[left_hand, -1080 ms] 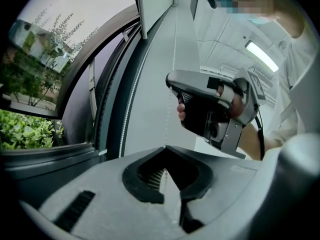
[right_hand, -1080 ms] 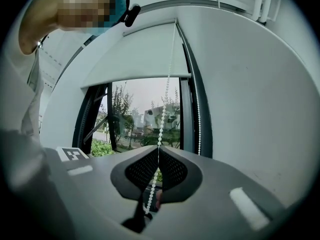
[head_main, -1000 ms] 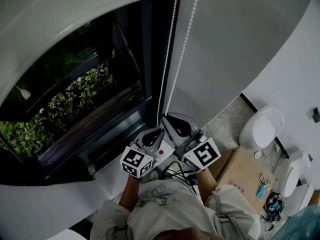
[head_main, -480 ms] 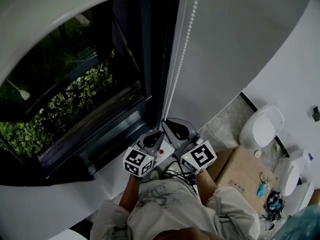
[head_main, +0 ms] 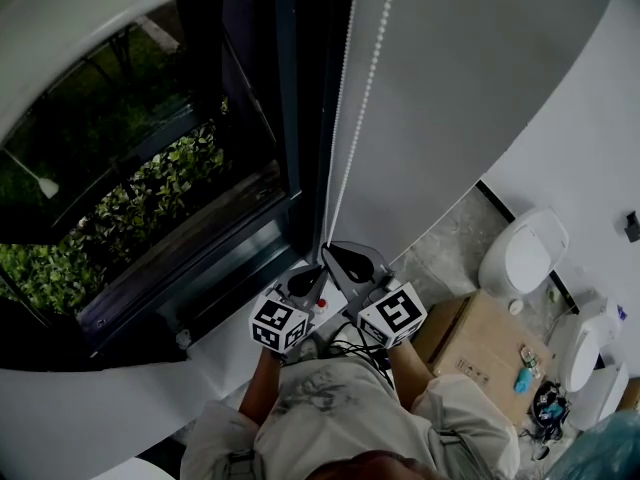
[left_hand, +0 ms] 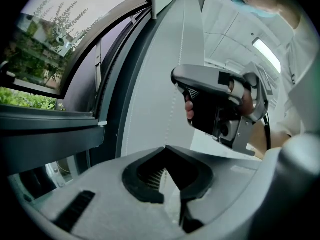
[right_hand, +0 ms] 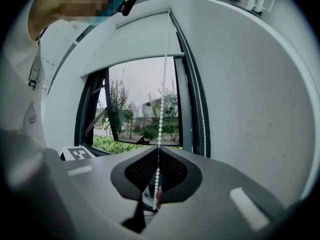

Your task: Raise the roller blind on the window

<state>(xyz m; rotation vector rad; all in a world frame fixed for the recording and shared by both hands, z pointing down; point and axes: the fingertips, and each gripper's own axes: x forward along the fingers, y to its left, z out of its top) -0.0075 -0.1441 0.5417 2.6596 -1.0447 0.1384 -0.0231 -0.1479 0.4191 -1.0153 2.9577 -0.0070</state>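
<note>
A white roller blind covers only the top of the dark-framed window. Its white bead chain hangs in two strands by the frame's right side. My right gripper is shut on one strand, which runs straight up from its jaws as a taut bead chain. My left gripper sits just beside and below it. Its tips meet, and a faint bead chain runs into them. The right gripper's body shows close by in the left gripper view.
A white wall stands right of the window. Below on the floor are a toilet, a cardboard box with small items on it, and more white fixtures. The window sill lies just under the grippers.
Both grippers have sunk together along the chain, toward the person. The blind's lower edge has drawn further up and uncovered more glass.
</note>
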